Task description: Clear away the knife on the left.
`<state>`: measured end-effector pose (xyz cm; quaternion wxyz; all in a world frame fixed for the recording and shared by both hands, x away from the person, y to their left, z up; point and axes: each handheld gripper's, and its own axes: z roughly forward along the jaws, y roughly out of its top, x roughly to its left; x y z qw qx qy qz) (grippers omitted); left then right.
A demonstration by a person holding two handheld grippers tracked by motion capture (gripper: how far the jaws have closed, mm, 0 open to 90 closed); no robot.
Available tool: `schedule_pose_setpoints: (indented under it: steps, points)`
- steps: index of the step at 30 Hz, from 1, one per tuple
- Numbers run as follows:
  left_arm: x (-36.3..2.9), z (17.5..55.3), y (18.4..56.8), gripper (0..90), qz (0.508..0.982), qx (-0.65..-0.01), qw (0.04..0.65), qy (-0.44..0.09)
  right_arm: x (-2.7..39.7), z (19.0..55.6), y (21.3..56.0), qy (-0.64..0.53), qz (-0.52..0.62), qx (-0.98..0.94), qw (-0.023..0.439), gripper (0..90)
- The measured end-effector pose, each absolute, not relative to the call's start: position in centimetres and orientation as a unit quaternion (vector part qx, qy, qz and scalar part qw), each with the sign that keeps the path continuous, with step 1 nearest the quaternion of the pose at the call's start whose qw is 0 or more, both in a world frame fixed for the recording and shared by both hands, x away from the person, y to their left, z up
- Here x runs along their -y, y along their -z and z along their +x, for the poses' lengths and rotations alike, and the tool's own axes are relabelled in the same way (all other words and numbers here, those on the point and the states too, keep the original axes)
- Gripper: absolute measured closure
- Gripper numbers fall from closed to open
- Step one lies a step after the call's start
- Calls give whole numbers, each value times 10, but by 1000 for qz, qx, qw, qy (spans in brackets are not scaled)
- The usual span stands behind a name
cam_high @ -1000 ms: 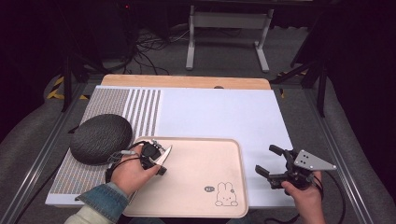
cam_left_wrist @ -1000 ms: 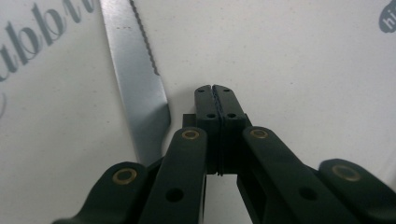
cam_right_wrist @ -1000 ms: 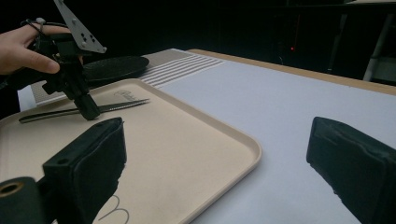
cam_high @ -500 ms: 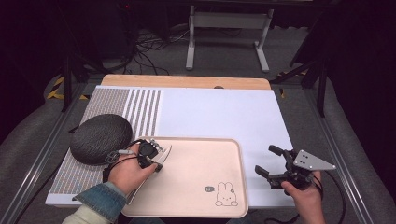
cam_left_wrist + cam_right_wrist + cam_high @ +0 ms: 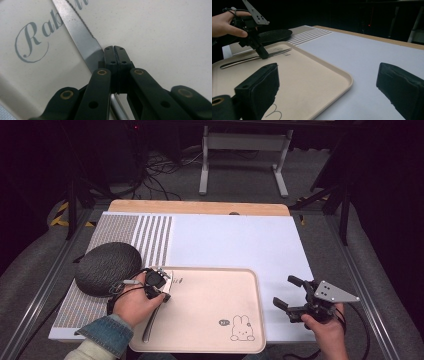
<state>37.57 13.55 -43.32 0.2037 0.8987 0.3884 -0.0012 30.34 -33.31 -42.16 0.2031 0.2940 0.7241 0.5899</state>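
A tray [image 5: 215,320] lies at the near edge of the surface [image 5: 235,240], a little left of its middle. On the tray, along its left rim, lies a knife [image 5: 152,317], blade toward the far edge. The left tongs [image 5: 162,292] stand on the knife near the tray's far-left corner. Left of the tray, on a mat [image 5: 122,232], sits a round cushion [image 5: 107,268]. The right tongs [image 5: 288,296] hover right of the tray, by the near-right corner.

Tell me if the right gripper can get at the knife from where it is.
Probably yes: the right gripper is open, and bare tray lies between it and the knife. The left gripper crowds the blade.
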Motion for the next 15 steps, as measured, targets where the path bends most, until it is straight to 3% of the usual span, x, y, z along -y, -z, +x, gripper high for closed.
schedule_pose_setpoints:
  steps: [15]
  points:
    - [-146,370,433,900,898,-391,202,-1,333,304,423,-590,296,-724,202,53]
